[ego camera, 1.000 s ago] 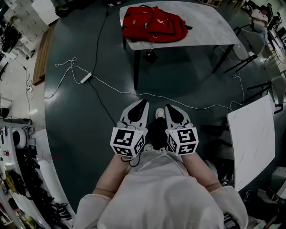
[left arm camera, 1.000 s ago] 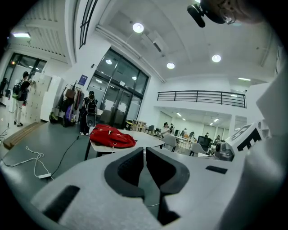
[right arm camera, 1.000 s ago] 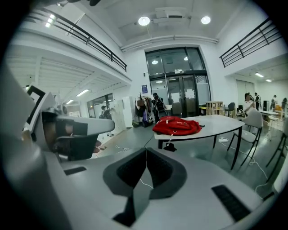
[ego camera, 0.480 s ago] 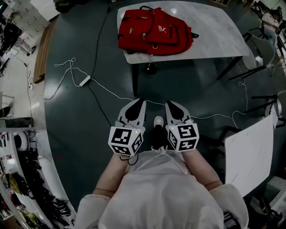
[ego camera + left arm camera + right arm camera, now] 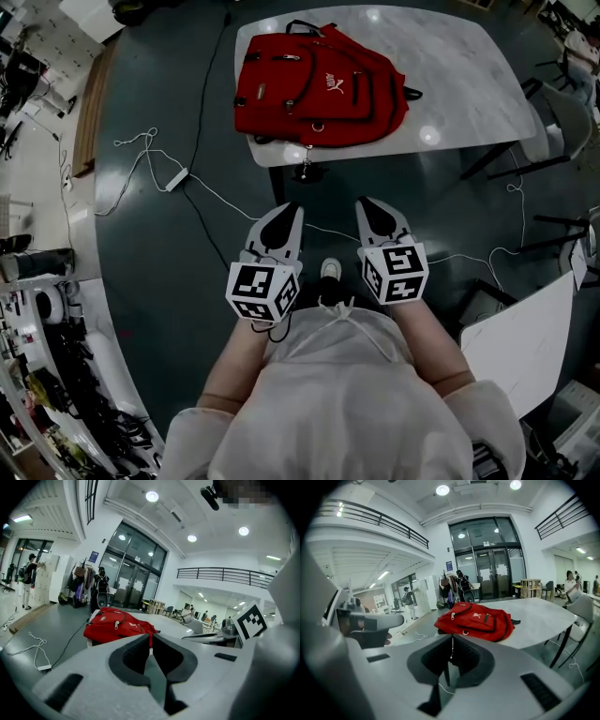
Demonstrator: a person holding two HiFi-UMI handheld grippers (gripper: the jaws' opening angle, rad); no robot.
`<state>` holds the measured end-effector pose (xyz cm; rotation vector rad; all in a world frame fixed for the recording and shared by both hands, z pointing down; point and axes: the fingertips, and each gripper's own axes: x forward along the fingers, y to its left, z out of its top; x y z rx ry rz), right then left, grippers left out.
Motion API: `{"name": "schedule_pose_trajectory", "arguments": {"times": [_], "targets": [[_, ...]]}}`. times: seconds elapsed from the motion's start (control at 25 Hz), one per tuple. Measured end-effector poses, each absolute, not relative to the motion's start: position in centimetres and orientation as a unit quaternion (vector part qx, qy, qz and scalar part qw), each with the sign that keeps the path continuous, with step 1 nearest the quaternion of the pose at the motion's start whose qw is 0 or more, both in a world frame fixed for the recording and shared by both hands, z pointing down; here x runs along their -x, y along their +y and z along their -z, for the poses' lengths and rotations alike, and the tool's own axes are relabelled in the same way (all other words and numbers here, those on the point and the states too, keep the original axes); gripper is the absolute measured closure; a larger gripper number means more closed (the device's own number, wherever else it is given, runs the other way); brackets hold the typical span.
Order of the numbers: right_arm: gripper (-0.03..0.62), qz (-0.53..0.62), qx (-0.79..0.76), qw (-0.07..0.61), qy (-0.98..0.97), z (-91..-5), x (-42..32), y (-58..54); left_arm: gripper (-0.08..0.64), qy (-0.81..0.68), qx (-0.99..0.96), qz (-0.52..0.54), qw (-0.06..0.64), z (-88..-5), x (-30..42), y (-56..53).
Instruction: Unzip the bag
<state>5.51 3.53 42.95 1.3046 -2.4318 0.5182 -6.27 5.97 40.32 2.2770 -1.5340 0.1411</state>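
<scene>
A red backpack (image 5: 319,89) lies flat on the near left end of a pale marble table (image 5: 469,75); its zips look closed. It also shows ahead as the backpack (image 5: 117,624) in the left gripper view and the backpack (image 5: 476,619) in the right gripper view. My left gripper (image 5: 292,209) and right gripper (image 5: 369,203) are held side by side over the dark floor, short of the table's near edge and apart from the bag. Both are shut on nothing: the left gripper (image 5: 151,638) and the right gripper (image 5: 451,638) have their tips together.
A white cable with a power strip (image 5: 178,173) runs across the floor at left and under the table. A black table leg (image 5: 277,183) stands just ahead of the left gripper. A second pale table (image 5: 525,347) is at right, chairs beyond it, cluttered shelves (image 5: 37,328) at left.
The table and backpack have come nearer and lower in the head view. Both grippers have moved forward toward the table and stand a little further apart, still shut.
</scene>
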Motion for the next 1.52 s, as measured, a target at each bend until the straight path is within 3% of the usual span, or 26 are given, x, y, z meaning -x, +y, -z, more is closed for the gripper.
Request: {"name": "schedule_pose_trajectory", "arguments": {"times": [0.88, 1.52], "targets": [[0.563, -0.281, -0.481, 0.24, -0.795, -51.5, 1.4, -8.8, 0.526, -0.422, -0.858, -0.13, 0.265, -49.9, 10.5, -11.7], [0.558, -0.376, -0.465, 0.324, -0.733, -61.3, 6.5, -10.7, 0.526, -0.345, -0.862, -0.205, 0.311, -60.6, 10.4, -16.2]]}}
